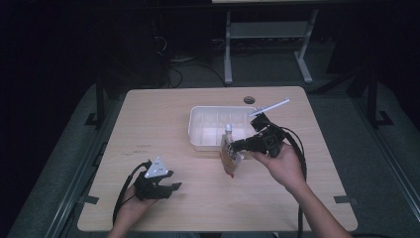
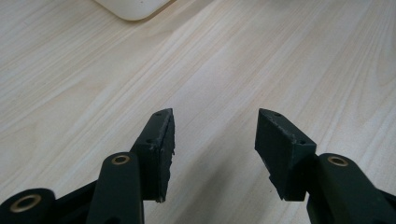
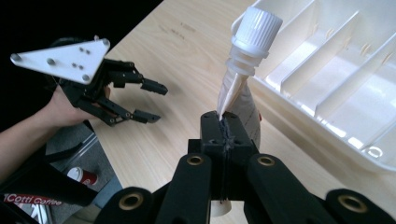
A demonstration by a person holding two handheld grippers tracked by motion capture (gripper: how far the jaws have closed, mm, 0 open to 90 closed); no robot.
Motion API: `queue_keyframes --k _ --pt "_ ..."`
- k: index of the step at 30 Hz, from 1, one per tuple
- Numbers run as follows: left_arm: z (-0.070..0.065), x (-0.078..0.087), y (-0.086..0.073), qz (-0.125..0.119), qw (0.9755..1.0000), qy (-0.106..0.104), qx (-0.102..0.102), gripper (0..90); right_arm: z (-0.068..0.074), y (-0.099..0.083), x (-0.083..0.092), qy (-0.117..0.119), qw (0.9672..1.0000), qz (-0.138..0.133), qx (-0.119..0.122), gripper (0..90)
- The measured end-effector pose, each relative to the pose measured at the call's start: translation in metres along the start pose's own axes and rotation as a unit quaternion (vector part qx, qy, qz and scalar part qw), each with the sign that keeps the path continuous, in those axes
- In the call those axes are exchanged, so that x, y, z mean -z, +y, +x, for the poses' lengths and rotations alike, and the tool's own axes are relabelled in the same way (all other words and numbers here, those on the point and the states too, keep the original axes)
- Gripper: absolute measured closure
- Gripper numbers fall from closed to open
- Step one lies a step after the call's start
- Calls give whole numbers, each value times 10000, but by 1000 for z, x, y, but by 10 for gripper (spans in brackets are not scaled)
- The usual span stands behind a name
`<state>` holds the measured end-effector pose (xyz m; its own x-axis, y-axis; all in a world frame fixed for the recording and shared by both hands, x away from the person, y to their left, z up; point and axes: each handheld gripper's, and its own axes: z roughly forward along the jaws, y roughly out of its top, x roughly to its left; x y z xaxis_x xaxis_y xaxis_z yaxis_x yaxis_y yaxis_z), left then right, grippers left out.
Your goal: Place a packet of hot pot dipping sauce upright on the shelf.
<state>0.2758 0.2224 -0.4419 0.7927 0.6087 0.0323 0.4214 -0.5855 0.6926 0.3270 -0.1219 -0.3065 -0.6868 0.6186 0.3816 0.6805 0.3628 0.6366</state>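
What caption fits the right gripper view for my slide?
Right gripper shut on a white-capped spout pouch beside the divided white tray; left gripper open across the wooden table.

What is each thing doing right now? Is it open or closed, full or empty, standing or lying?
Spout pouch: white cap screwed on, held upright off the table by its edge.
Right hand-held gripper: jaws shut on the spout pouch.
Left hand-held gripper: jaws open, nothing between them, above the table.
White tray: sitting flat on the table, its divided compartments empty.
Table: flat, bearing the white tray.
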Motion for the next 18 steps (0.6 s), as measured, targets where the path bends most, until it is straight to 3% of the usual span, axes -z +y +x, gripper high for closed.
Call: queue_keyframes --k 18 --pt "3 1 -1 -30 9999 34 92 431 -4 33 22 -286 9994 -173 -3 893"
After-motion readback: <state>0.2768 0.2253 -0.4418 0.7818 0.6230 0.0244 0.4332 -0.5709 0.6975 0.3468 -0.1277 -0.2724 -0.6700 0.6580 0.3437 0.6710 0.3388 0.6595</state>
